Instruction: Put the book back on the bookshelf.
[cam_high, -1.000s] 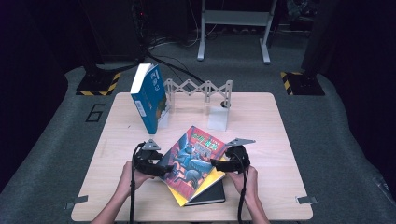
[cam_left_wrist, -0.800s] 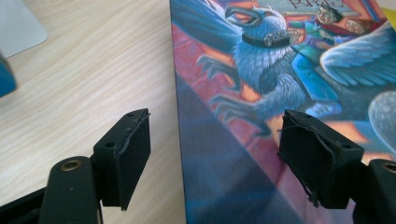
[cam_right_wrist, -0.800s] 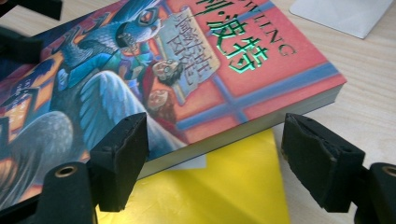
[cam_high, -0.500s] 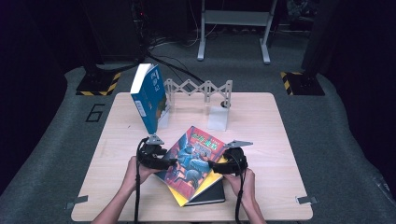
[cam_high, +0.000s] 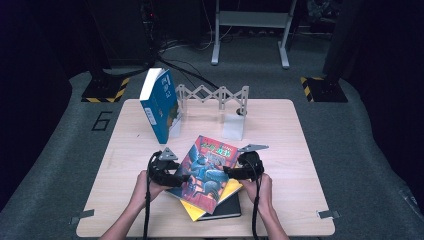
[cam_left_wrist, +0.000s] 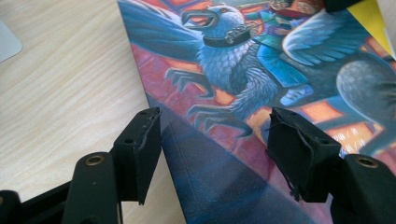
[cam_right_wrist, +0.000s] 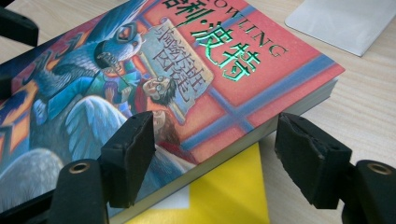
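Lower centre of frame: left gripper and right gripper, both half-open, closing around red illustrated paperback book atop bench stack, gripping nothing yet; next, squeeze and lift

4 books, 1 rack, 2 claws.

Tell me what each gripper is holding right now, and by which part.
Nothing is clamped. The left gripper straddles the top book's spine edge and the right gripper its page edge, with gaps at the pads; both have just been closing.
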